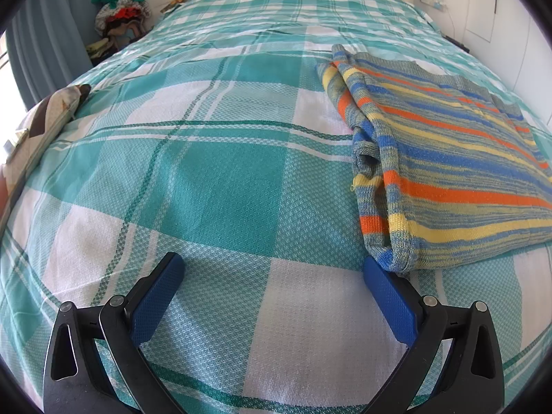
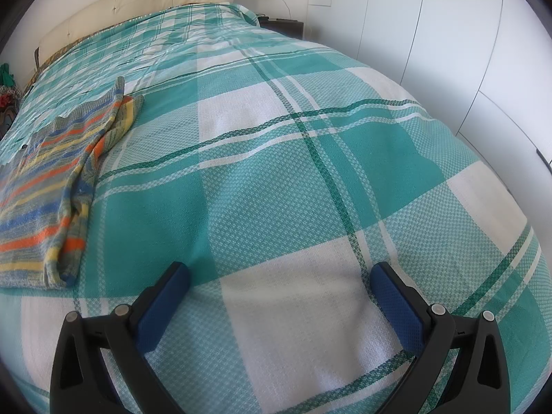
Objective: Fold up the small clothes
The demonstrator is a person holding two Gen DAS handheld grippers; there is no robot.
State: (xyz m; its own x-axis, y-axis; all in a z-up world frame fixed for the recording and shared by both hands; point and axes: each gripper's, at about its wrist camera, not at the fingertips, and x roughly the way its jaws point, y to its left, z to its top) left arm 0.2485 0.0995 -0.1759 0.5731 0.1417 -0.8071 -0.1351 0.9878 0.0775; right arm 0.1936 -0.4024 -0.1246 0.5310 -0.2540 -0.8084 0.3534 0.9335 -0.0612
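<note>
A small knitted garment (image 1: 445, 158) with blue, orange, yellow and grey stripes lies folded flat on a bed covered by a teal and white checked spread (image 1: 214, 172). In the left wrist view it sits at the right, and my left gripper (image 1: 272, 265) is open, its right fingertip just short of the garment's near corner. In the right wrist view the same garment (image 2: 51, 186) lies at the left. My right gripper (image 2: 279, 272) hovers open over bare bedspread (image 2: 310, 189) to the garment's right, holding nothing.
A patterned cushion (image 1: 41, 124) rests at the bed's left edge. A heap of clothes (image 1: 119, 17) stands beside the bed at the far left. A cream headboard (image 2: 138, 3) is at the back. White wardrobe doors (image 2: 465, 51) run along the right side.
</note>
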